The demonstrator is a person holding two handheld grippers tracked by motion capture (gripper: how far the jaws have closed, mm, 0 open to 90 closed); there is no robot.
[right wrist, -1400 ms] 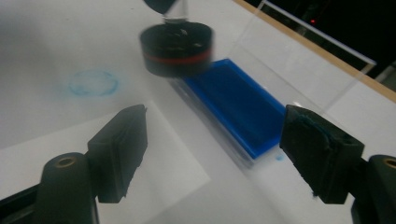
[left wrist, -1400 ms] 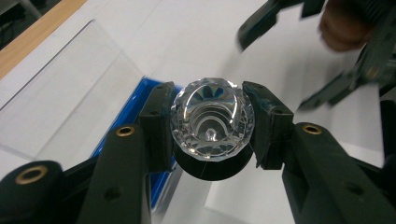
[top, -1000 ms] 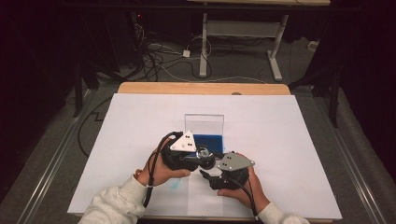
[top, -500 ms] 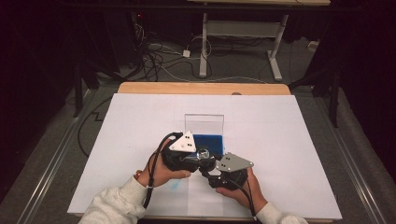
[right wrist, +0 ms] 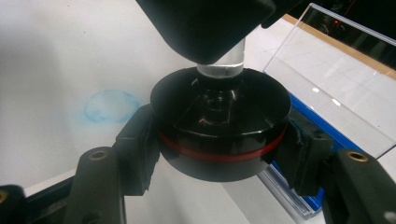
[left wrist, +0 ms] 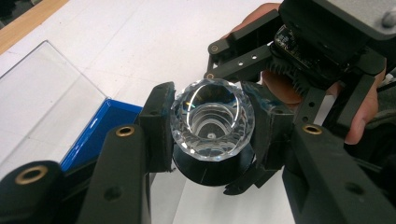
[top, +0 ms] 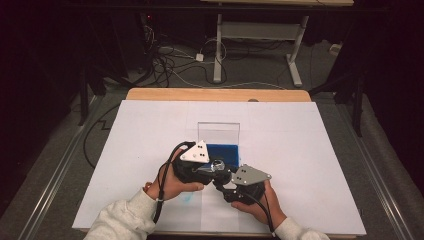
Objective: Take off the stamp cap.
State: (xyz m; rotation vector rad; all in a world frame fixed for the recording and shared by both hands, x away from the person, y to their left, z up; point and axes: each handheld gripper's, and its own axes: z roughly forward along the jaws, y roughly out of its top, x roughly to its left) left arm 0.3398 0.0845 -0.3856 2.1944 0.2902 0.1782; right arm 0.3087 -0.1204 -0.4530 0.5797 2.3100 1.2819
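Clearly both hands meet just below the table's middle: from above, the left gripper (top: 212, 167) and right gripper (top: 226, 186) clamp one small object together, the blue case (top: 222, 151) with its upright clear lid (top: 218, 133) at twelve o'clock. Along the left gripper's jaws, the pads pinch a faceted crystal knob (left wrist: 212, 122). Along the right gripper's jaws, which have just been closing, they squeeze its black red-ringed base (right wrist: 219, 128), probably to steady or twist it; a blue smudge (right wrist: 111, 106) sits at nine o'clock.
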